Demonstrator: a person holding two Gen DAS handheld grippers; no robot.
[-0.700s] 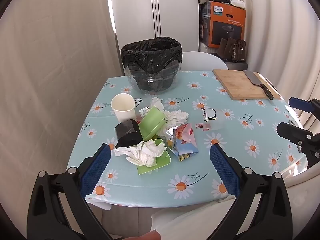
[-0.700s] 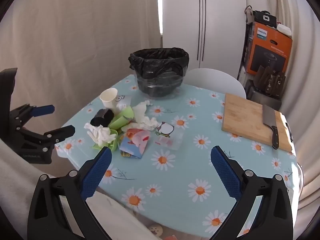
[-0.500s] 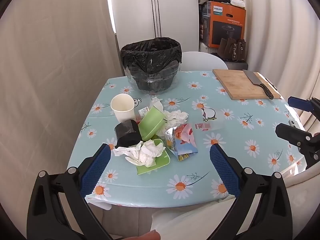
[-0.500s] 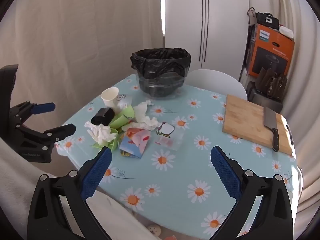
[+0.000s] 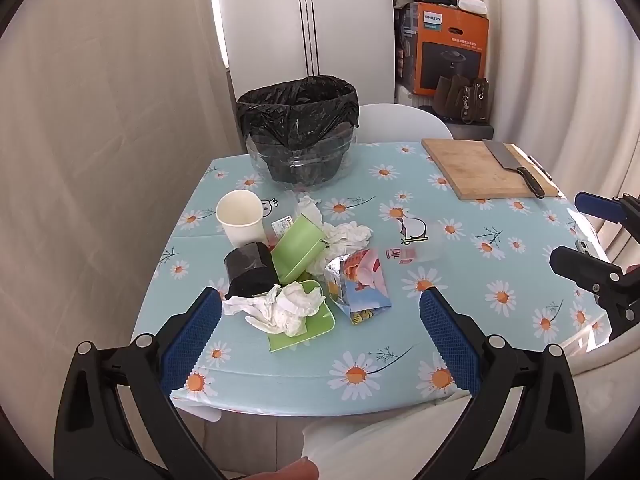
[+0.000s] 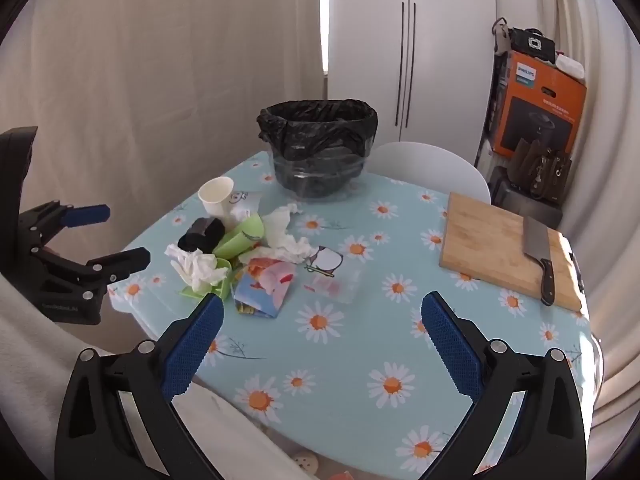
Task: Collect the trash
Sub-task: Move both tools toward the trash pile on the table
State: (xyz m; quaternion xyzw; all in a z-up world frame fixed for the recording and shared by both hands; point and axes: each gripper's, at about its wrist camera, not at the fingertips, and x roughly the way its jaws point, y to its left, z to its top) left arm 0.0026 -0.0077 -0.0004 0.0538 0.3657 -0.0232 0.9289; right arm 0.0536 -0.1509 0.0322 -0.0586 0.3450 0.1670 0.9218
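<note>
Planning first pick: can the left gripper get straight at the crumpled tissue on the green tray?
Probably yes. The left gripper is open and empty, the crumpled tissue lies on top of the green tray at the pile's near edge, nothing in front. The black cup sits close behind.

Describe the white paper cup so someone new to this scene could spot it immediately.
Start at the bin lined with a black bag at the far side of the daisy tablecloth. Nearer and left lies a trash pile; the white paper cup stands at its far left corner. It alone there is upright, open-mouthed and plain white, behind the black roll.
</note>
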